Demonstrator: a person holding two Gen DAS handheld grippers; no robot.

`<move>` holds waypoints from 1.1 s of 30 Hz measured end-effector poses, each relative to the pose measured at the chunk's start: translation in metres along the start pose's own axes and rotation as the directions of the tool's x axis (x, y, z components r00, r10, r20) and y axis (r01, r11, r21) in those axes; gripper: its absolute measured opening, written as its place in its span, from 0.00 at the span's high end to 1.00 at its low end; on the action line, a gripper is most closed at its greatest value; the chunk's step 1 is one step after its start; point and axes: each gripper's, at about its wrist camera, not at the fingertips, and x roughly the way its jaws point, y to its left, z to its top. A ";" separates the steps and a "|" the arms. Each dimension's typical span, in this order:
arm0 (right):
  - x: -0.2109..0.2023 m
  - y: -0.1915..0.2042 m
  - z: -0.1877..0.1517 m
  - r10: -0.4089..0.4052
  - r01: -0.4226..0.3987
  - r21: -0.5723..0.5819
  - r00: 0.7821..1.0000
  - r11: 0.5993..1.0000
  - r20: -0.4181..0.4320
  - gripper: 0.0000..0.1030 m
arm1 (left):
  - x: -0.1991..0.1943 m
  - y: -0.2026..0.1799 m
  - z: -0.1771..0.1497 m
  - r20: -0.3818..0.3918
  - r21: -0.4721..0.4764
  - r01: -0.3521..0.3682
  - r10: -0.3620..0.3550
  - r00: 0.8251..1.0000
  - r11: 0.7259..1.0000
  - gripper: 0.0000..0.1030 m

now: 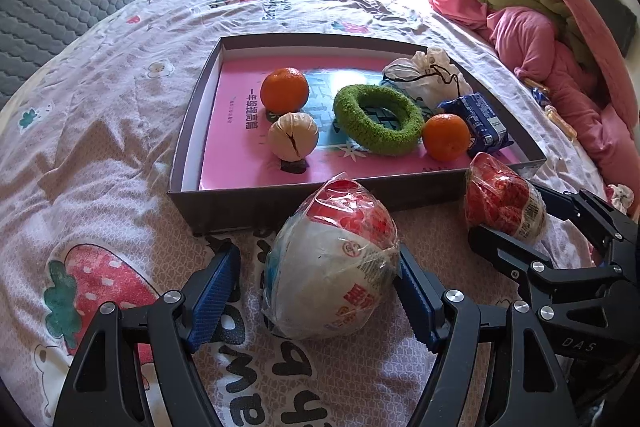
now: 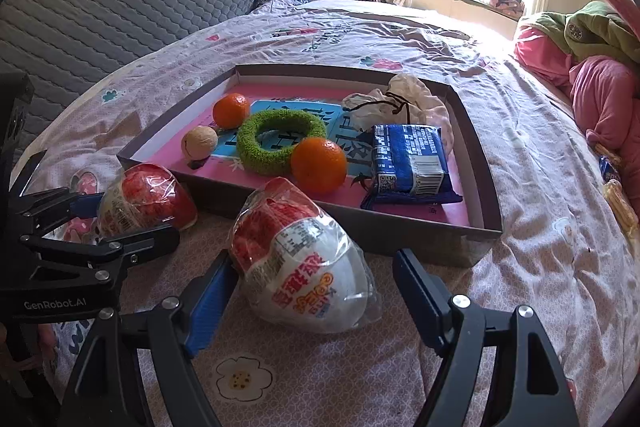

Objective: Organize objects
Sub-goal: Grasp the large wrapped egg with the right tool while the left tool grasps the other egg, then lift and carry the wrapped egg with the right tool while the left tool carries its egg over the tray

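left wrist view has the left gripper (image 1: 320, 291) spread around a plastic-wrapped egg-shaped package (image 1: 332, 259) lying on the bedsheet (image 1: 100, 167) just in front of the shallow box (image 1: 280, 199), right pad touching the wrap and left pad apart, so nothing is pinched yet. it looks light, with crinkly, slippery film, so the pads should likely take it across the wide white middle. right wrist view shows the right gripper (image 2: 316, 299) spread too, a second red-and-white package (image 2: 304, 259) between the fingers, left pad just at the film, right pad clear.

Green ring (image 1: 378, 119), orange tangerines (image 1: 284, 90), strawberry-print sheet (image 1: 100, 163)
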 end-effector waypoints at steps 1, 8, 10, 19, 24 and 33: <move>0.001 -0.002 0.001 0.004 -0.004 0.006 1.000 1.000 0.000 0.24 | 0.001 0.000 0.001 -0.001 0.001 -0.001 0.001 1.000 1.000 0.25; 0.006 -0.007 0.005 0.027 -0.027 0.035 1.000 0.999 0.006 0.25 | 0.007 -0.003 0.007 -0.002 -0.002 -0.001 0.001 1.000 1.000 0.25; 0.008 -0.008 0.004 0.029 -0.029 0.037 1.000 0.999 0.004 0.27 | 0.009 -0.005 0.007 -0.003 0.001 -0.002 0.002 1.000 1.000 0.25; 0.006 -0.012 0.002 0.048 -0.048 0.041 0.999 0.998 0.010 0.50 | 0.011 -0.015 0.006 0.000 0.026 0.002 -0.002 1.000 1.000 0.25; 0.003 -0.014 0.001 0.054 -0.055 0.042 0.998 0.998 0.022 0.51 | 0.010 -0.019 0.006 0.002 0.039 -0.013 0.012 1.000 0.999 0.39; 0.000 -0.014 -0.001 0.056 -0.057 0.044 0.998 0.997 0.031 0.51 | 0.000 -0.024 0.006 0.022 0.054 -0.019 0.017 1.000 0.998 0.44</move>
